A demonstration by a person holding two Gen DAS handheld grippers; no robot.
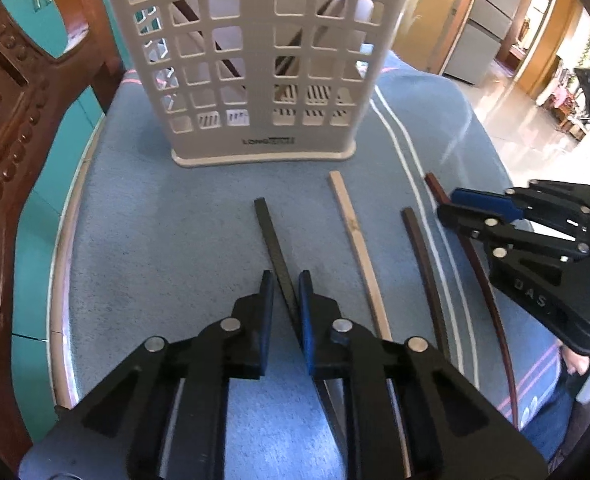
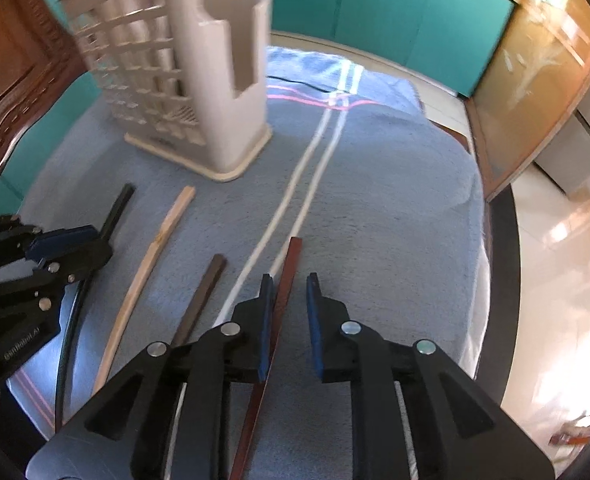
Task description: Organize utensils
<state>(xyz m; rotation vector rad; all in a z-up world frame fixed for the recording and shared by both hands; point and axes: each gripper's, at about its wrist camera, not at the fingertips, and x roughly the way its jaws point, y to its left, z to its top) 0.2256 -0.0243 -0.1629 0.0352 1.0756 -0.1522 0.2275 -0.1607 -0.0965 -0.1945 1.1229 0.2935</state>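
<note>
Left wrist view: the left tongs (image 1: 286, 280) straddle the black chopstick (image 1: 273, 240), narrow, not visibly clamped; the holder (image 1: 255, 60) stands ahead.

Right wrist view: the right tongs (image 2: 290, 280) straddle the reddish chopstick (image 2: 285, 280), gap wider. Pickup step, seemingly; next, closing and lifting.

Hidden and cut off

The rack (image 1: 255, 60) top runs past the frame; the black stick (image 1: 273, 240) disappears under the left jaws.

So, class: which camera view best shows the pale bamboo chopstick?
The left wrist view: the pale bamboo chopstick lies unobstructed on the blue towel. The right wrist view shows it off-centre, more blurred.
</note>
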